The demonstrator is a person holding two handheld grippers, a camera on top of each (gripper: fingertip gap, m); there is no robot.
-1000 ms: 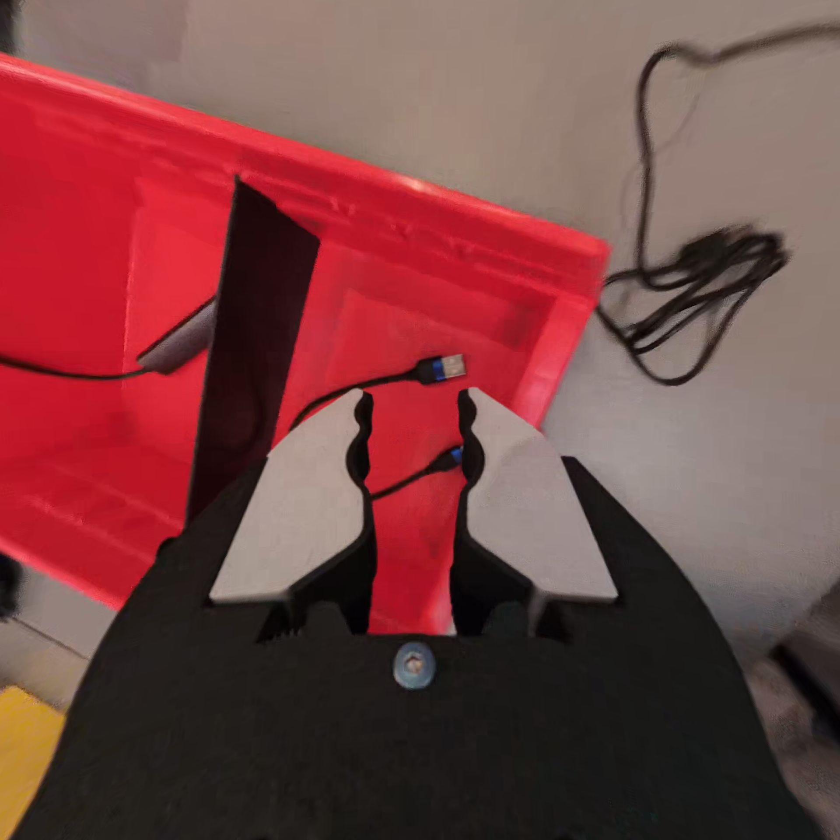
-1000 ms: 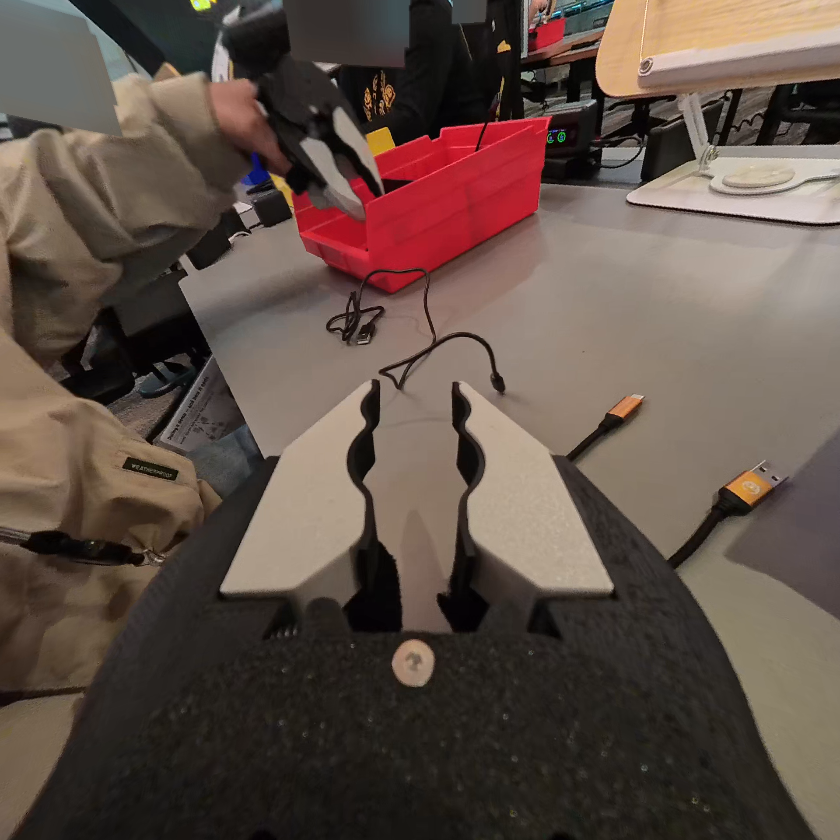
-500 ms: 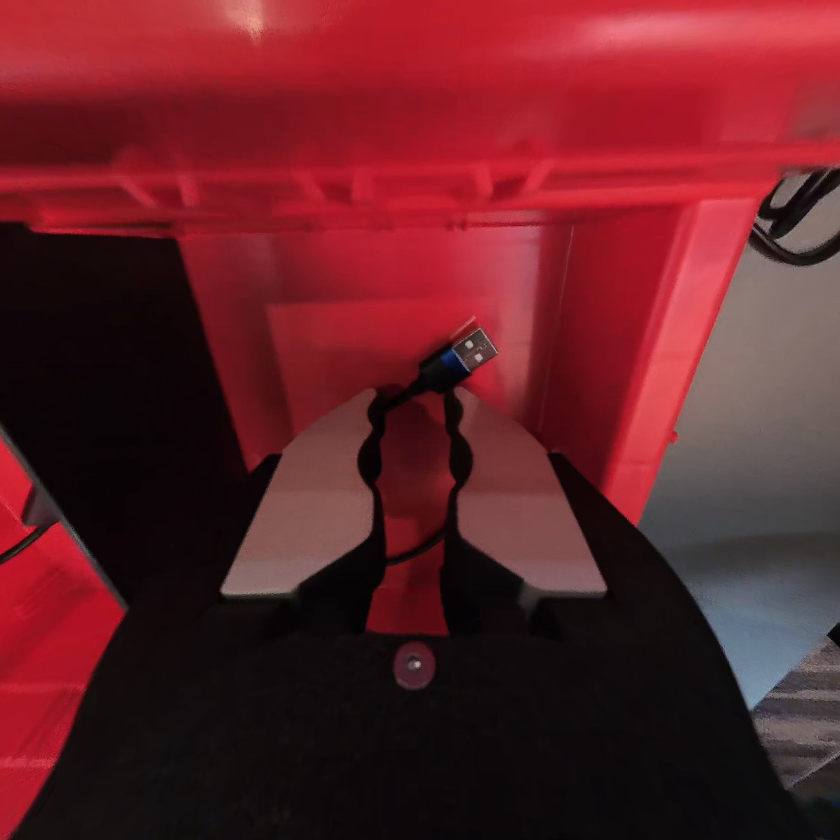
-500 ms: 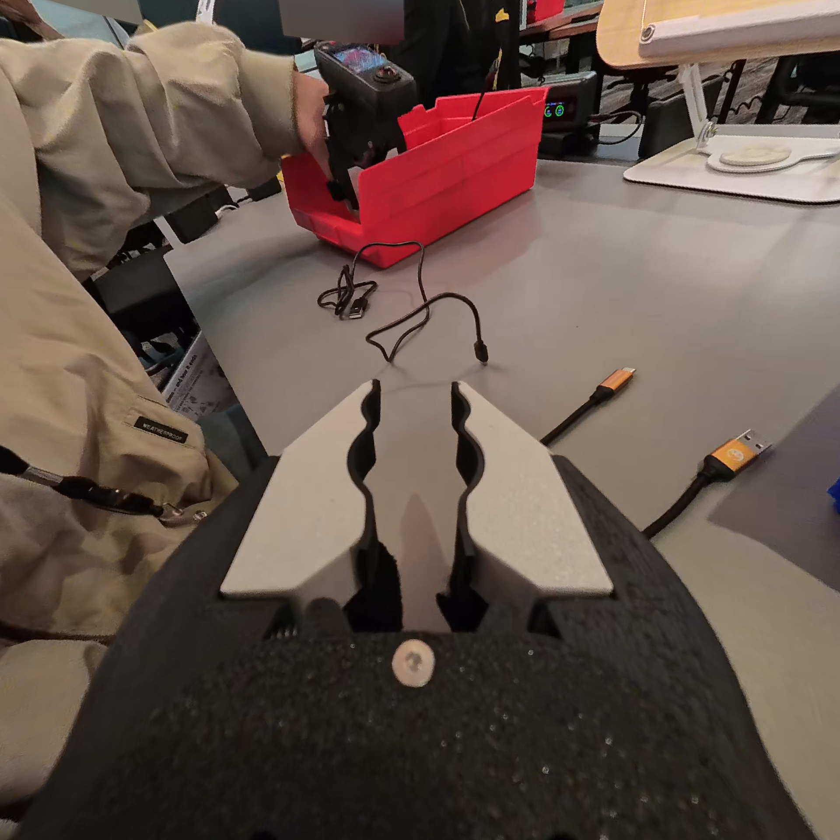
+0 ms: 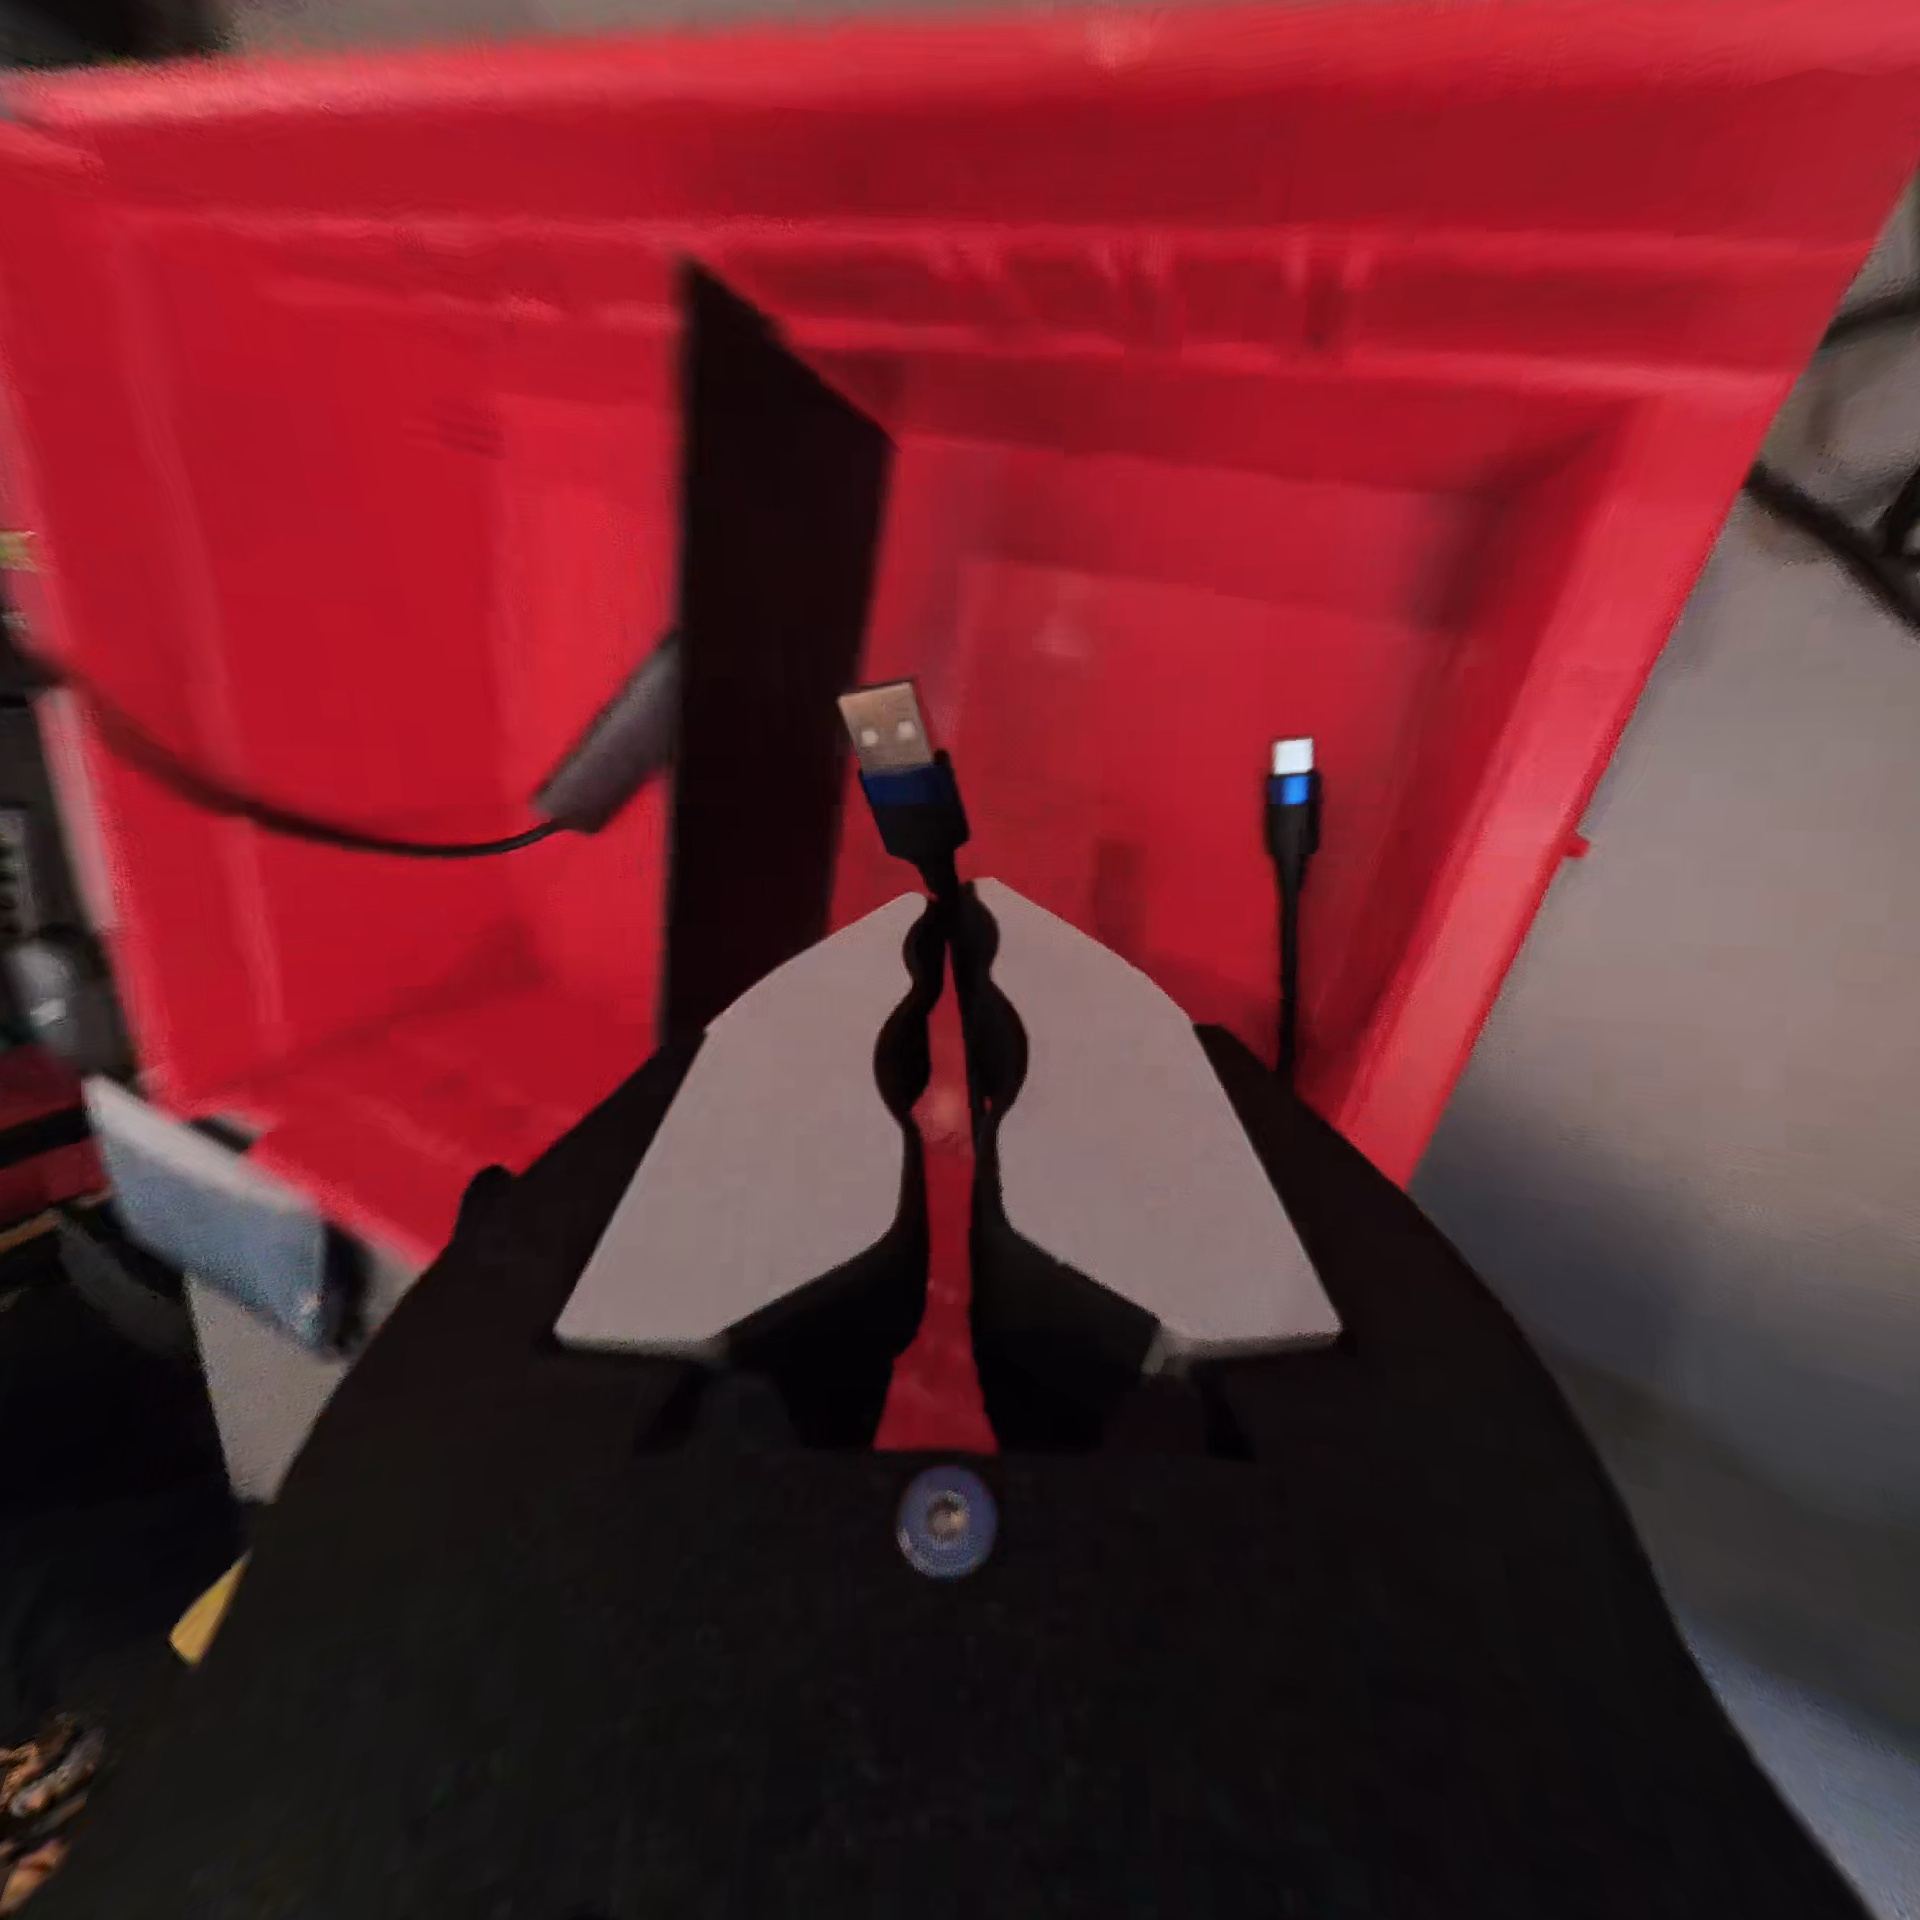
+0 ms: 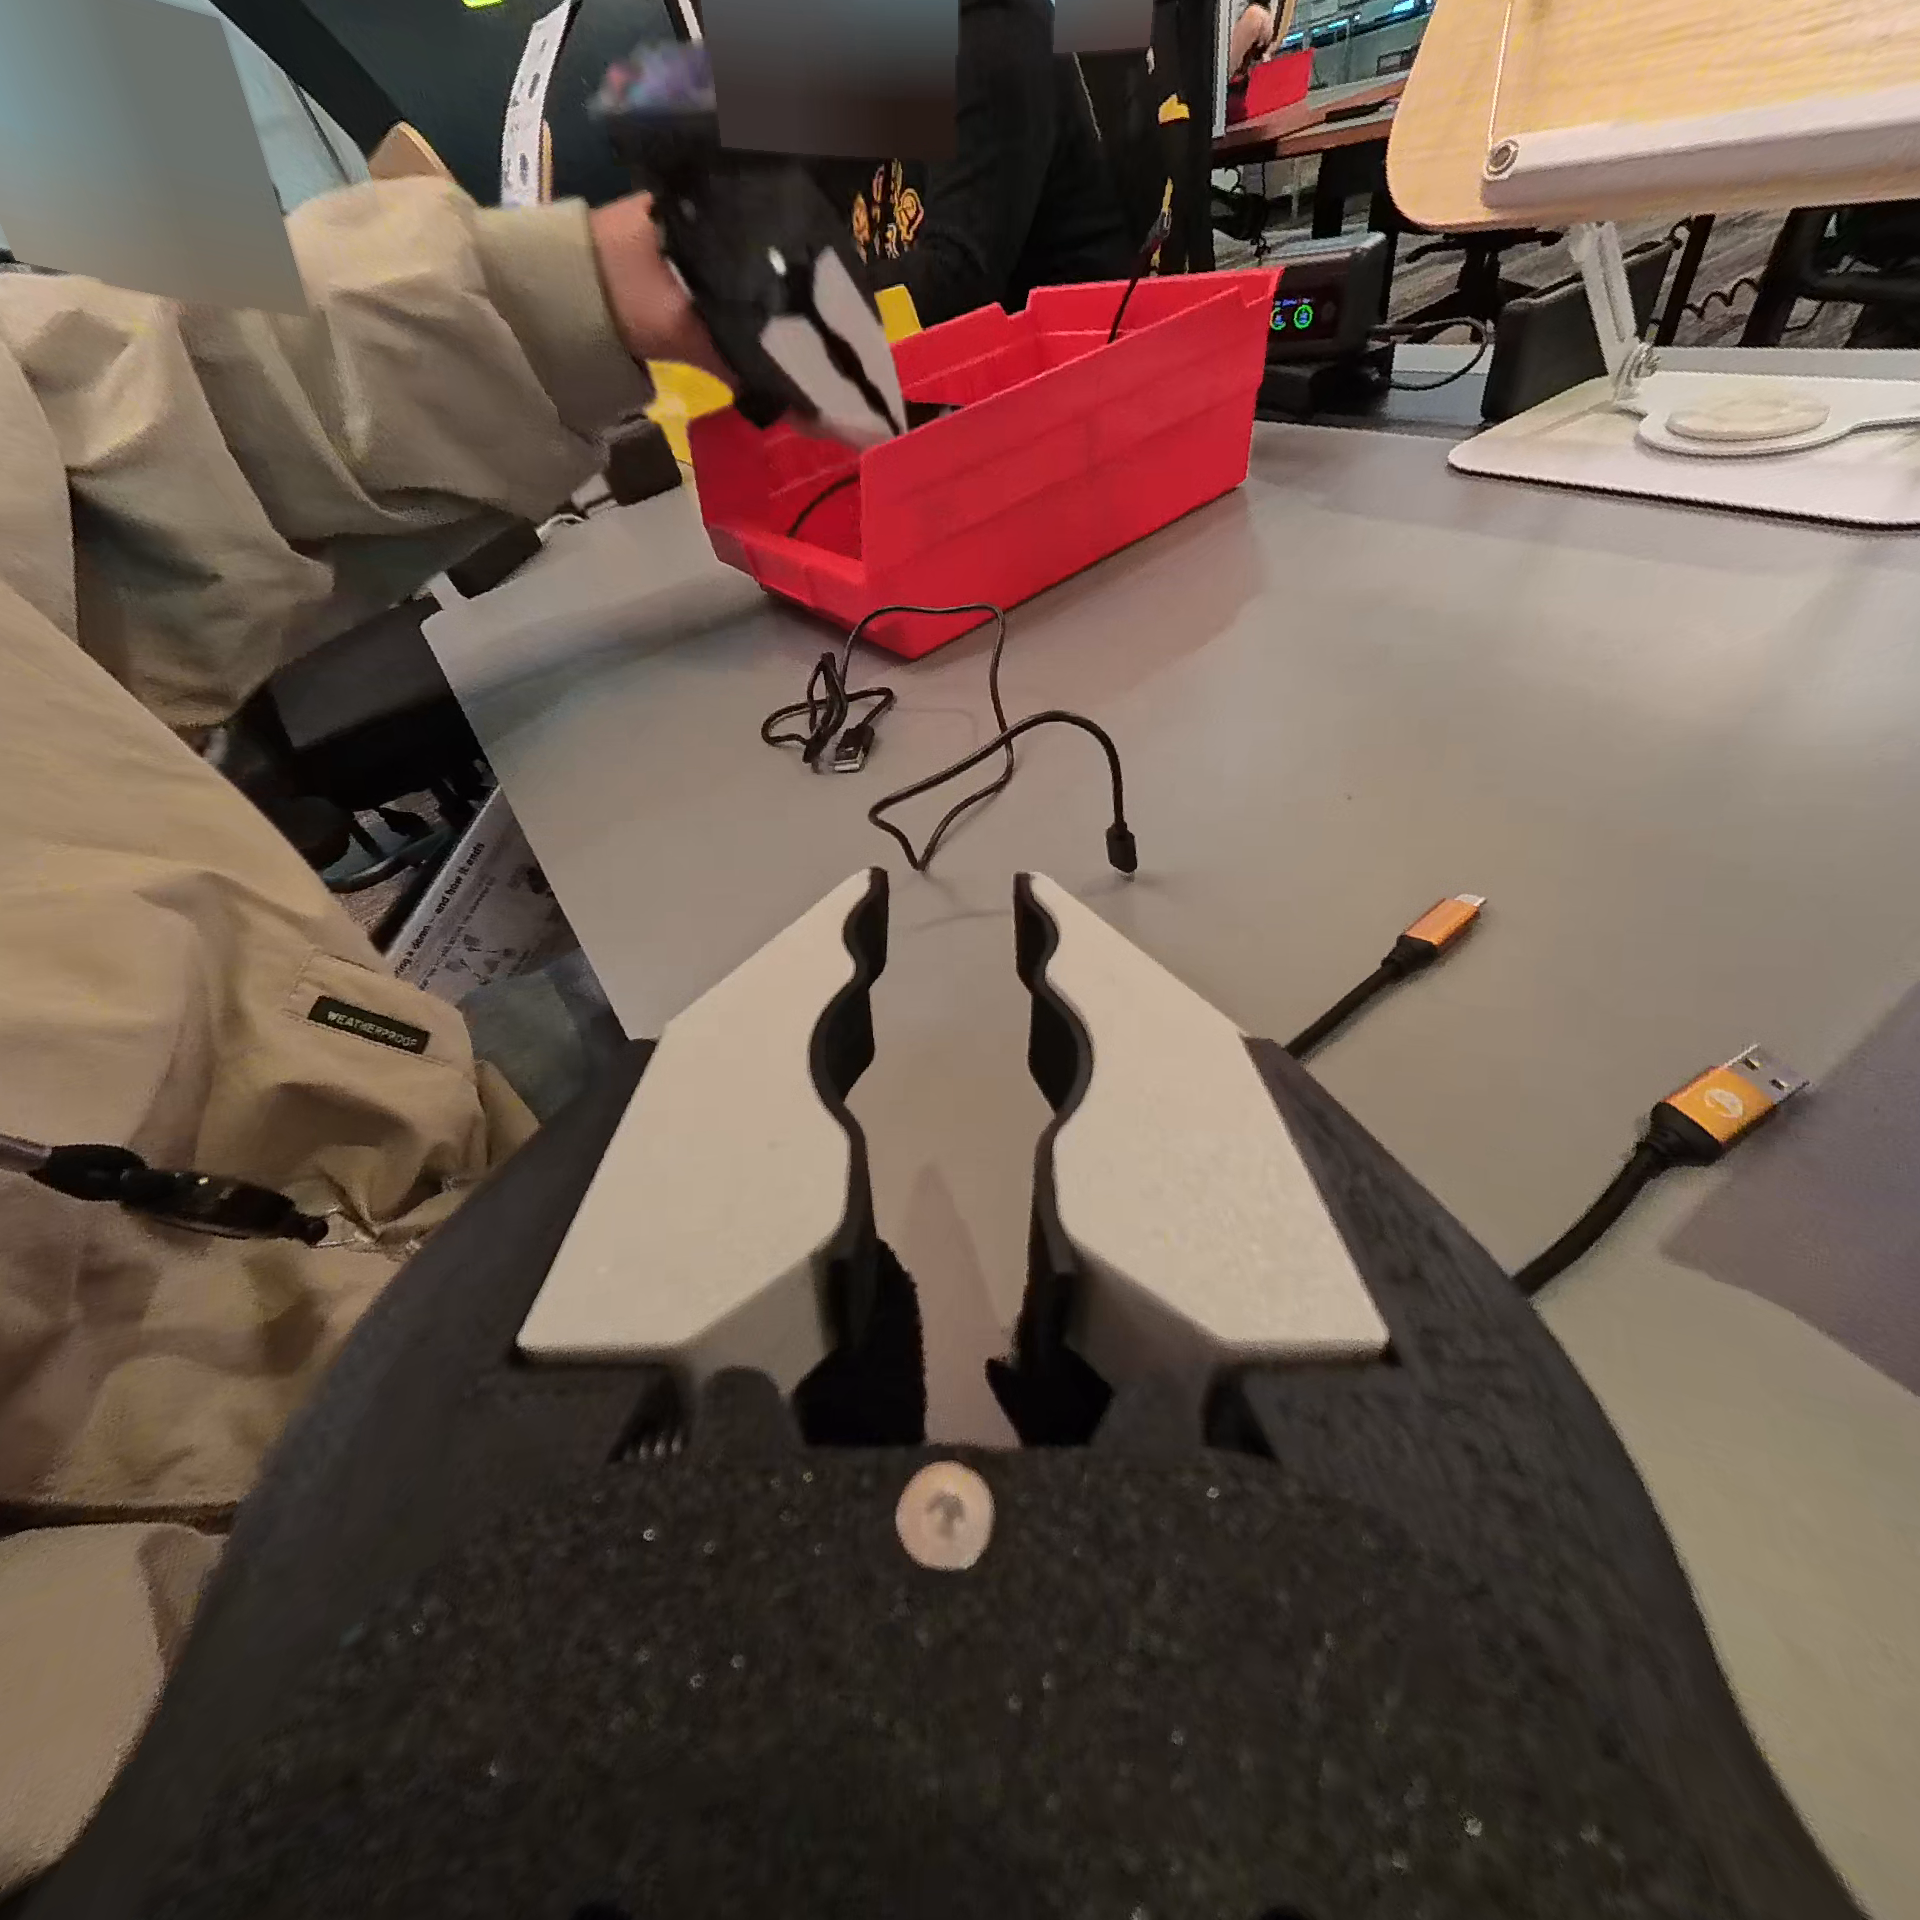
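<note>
1. Above the red bin [image 5: 1351, 436], in the left wrist view, the left gripper [image 5: 948, 894] is clamped on a black cable [image 5: 940, 883] just behind its blue USB-A plug [image 5: 902, 758]; the cable's other plug [image 5: 1291, 800] hangs right of the bin's black divider [image 5: 769, 623].
2. Short of that bin [image 6: 1039, 488], in the right wrist view, the right gripper [image 6: 951, 883] hovers over the grey table [image 6: 1455, 675], fingers apart, nothing between them, near a thin black cable [image 6: 997, 758] and an orange-tipped cable [image 6: 1704, 1107].

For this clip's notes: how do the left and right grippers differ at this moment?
The left gripper is shut on the blue-collared USB cable; the right gripper is open and empty. The left one is raised over the red bin, while the right one sits low over the grey table, near a thin black cable and two orange-tipped plugs. Both have grey fingers on black bodies.
</note>
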